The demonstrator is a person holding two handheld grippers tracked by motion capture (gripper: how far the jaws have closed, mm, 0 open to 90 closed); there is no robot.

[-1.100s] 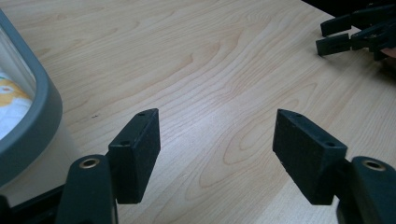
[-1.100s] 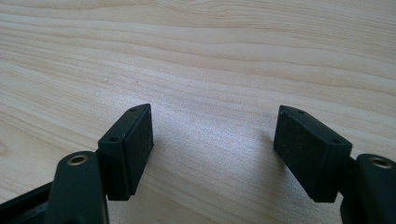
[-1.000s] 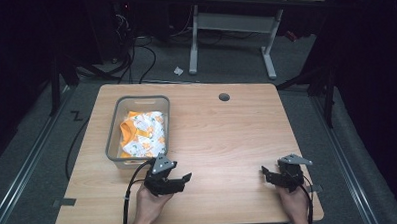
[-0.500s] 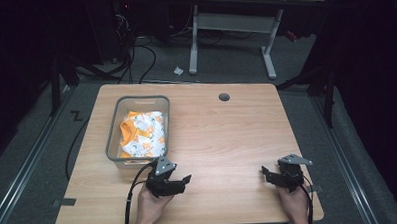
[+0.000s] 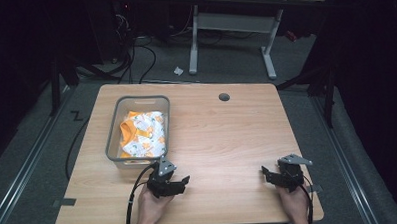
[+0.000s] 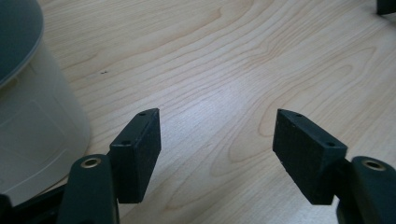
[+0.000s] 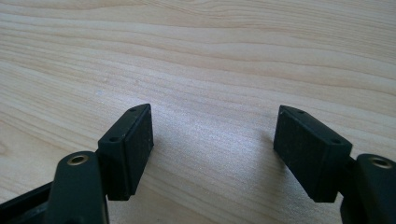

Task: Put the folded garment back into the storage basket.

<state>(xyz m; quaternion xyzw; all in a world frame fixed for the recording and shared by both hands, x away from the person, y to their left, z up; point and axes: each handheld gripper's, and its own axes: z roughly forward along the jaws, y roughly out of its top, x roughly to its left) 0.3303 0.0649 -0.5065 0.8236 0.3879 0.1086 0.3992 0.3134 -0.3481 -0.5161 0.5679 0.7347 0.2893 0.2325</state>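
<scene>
Your left hand-held gripper (image 5: pixel 173 183) rests low on the wooden surface (image 5: pixel 227 141), jaws spread with bare wood grain between them in the left gripper view; it holds nothing. The grey bin (image 5: pixel 116 140) stands just beyond it and slightly to its left, near enough that the bin's pale wall (image 6: pixel 32 135) sits beside the left jaw. The orange-and-white printed cloth (image 5: pixel 143 134) lies bunched inside the bin, its bulk running along the bin's long axis, which points away from you. Your right hand-held gripper (image 5: pixel 276 174) sits well apart at the near right corner, jaws likewise spread over bare wood, empty. Judgement: the left hand is much nearer, so the reach is forward, up over the near rim, then down onto the cloth.
</scene>
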